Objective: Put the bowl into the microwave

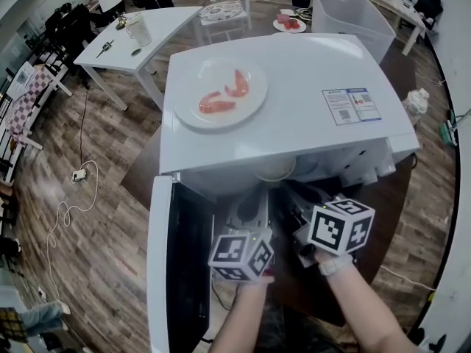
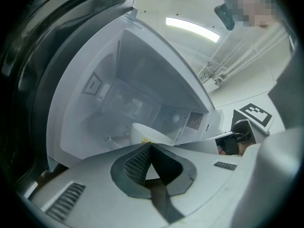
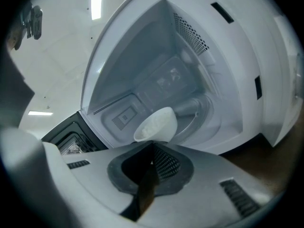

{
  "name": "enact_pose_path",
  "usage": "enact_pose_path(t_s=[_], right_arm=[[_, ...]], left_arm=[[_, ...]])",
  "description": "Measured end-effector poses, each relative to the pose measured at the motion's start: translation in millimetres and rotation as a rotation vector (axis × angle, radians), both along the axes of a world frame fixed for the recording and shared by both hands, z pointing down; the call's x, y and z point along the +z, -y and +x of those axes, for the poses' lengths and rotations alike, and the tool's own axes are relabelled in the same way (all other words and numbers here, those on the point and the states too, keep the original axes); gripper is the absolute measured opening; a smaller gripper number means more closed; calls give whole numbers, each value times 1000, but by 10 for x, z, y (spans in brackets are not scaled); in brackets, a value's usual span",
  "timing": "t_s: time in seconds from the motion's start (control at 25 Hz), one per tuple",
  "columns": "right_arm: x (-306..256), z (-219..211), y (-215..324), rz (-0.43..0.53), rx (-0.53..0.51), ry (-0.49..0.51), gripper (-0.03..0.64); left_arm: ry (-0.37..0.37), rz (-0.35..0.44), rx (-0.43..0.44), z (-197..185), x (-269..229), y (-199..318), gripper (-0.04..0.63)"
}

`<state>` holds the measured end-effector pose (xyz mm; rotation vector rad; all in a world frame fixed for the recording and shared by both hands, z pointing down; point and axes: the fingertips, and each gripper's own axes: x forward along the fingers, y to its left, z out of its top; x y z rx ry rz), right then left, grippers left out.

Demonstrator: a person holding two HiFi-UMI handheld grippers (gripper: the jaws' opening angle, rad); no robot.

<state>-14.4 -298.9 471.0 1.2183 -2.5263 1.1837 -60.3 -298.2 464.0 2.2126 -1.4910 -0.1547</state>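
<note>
head cam steep down on microwave (image 1: 294, 131); gripper cams close, share cavity (image 3: 156, 75).

The white bowl (image 3: 156, 124) is inside the cavity of the white microwave (image 1: 294, 131), close to the front opening and tipped off level. The microwave fills the frame's centre, its door (image 1: 188, 271) swung wide open at lower left.
</note>
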Motion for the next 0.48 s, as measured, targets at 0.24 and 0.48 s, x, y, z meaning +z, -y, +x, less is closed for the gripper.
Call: enact_pose_path(t_s=[0.24, 0.48], right_arm=[[5, 22, 69, -10, 27, 18, 5], [-1, 32, 147, -14, 47, 34, 5]], left_arm=[[-8, -7, 1, 18, 0, 61, 12], [-13, -20, 13, 32, 9, 122, 12]])
